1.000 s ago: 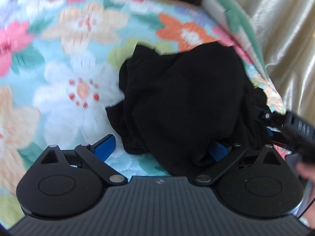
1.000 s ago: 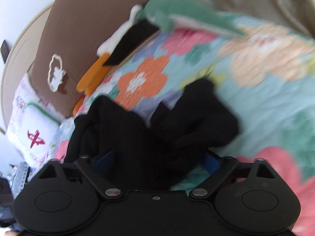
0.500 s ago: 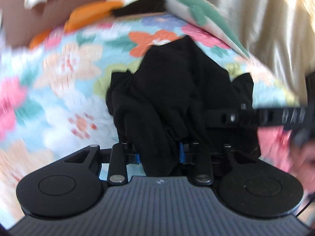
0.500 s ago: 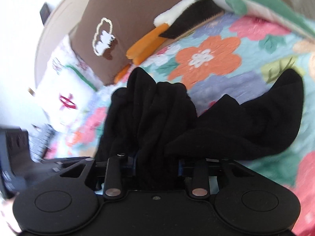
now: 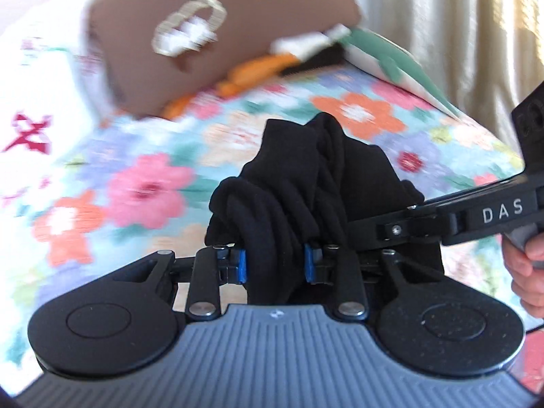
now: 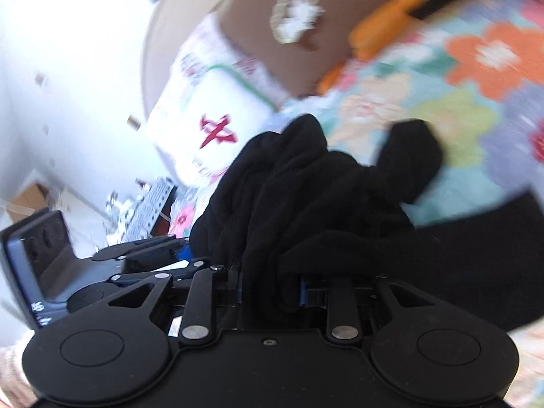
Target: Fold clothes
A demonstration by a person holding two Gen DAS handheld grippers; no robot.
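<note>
A crumpled black garment (image 5: 316, 183) hangs bunched above the floral bedspread (image 5: 142, 187). My left gripper (image 5: 274, 265) is shut on a thick fold of it, blue pads pressed against the cloth. My right gripper (image 6: 270, 287) is shut on another bunch of the same black garment (image 6: 306, 197), close beside the left. In the left wrist view the right gripper's body (image 5: 476, 214) reaches in from the right, held by a hand (image 5: 525, 272). In the right wrist view the left gripper's body (image 6: 102, 265) shows at lower left. The cloth hides the fingertips.
A brown pillow with a cloud patch (image 5: 204, 40) and a white pillow with red marks (image 5: 37, 108) stand at the bed's head. An orange, black and green soft toy (image 5: 306, 57) lies by them. A cream curtain (image 5: 459, 27) hangs on the right.
Both grippers were open around the garment lying on the bed; they shut on it and have raised it. Both views have tilted up toward the pillows.
</note>
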